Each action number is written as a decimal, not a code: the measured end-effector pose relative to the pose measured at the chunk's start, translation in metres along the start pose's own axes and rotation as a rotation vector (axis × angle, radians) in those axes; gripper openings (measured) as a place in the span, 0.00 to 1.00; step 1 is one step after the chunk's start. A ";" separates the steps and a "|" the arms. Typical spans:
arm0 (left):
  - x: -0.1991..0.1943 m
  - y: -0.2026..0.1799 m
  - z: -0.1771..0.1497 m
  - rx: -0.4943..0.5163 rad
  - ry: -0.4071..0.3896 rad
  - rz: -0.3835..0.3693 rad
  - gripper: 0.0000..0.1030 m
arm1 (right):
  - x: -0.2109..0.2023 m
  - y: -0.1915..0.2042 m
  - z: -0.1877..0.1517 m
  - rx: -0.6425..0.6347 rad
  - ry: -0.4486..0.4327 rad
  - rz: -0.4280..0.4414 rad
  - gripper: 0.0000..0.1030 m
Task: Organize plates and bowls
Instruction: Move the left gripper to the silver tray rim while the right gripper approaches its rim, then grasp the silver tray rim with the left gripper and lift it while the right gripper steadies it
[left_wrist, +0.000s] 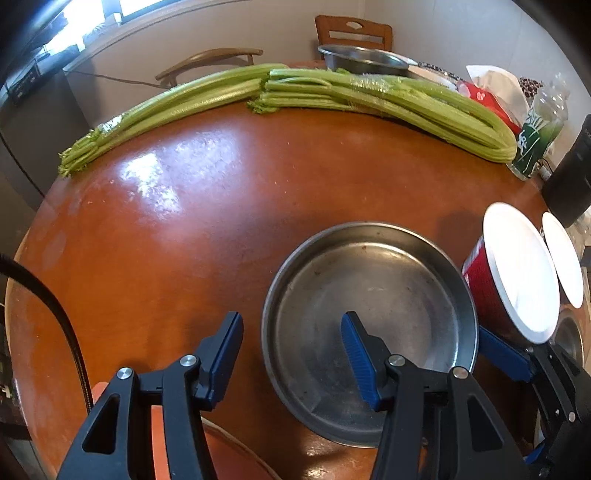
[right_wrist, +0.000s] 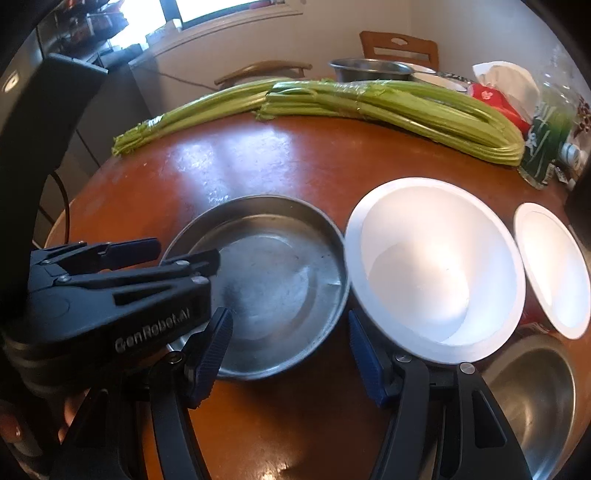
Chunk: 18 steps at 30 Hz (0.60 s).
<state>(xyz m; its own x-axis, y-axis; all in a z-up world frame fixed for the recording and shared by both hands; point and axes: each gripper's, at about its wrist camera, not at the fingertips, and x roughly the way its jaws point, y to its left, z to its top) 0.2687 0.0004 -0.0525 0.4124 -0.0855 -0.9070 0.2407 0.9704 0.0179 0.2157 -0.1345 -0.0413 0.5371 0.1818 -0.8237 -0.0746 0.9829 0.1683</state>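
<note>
Two hand-held grippers reach down over a round, reddish-brown table (left_wrist: 155, 229), and nothing has been stacked or gathered yet as far as the views show. Nearest, the left gripper (left_wrist: 291, 350) has its jaws spread, straddling the near-left rim of a shallow metal plate (left_wrist: 369, 288): one blue pad hangs outside the rim over bare table, the other sits over the plate's floor; neither seems to press the rim, so the plate does not look gripped. In the right wrist view, the right gripper (right_wrist: 290, 354) also stands with jaws spread and empty, poised over the bare table between the metal plate (right_wrist: 266, 280) and a red bowl with a white inside (right_wrist: 436, 266), whose near rim sits by the right-hand pad; whether they touch I cannot tell. Just beside that bowl, further right, sits a smaller white bowl (right_wrist: 554, 269), and below it at the view's near right edge a steel bowl (right_wrist: 532, 391). All four dishes lie singly, close together. Further back, long celery stalks (right_wrist: 332, 103) lie across the table, with another metal bowl (right_wrist: 369, 70) behind them at the far edge. Judging from this, sorting is at its start: plates and bowls still need grouping or nesting.
</note>
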 end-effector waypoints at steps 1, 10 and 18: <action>0.001 -0.001 0.000 0.006 0.004 -0.004 0.50 | 0.001 0.000 0.000 -0.005 -0.005 0.007 0.64; -0.002 0.005 -0.001 -0.013 -0.005 -0.025 0.46 | -0.003 -0.004 -0.005 0.022 -0.030 0.049 0.55; -0.031 0.006 -0.003 -0.016 -0.068 -0.004 0.46 | -0.024 0.002 -0.005 0.011 -0.077 0.087 0.55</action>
<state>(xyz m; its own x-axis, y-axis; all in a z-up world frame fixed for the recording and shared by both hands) 0.2545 0.0100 -0.0257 0.4706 -0.1036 -0.8762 0.2282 0.9736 0.0074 0.1986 -0.1367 -0.0241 0.5921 0.2634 -0.7616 -0.1147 0.9630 0.2439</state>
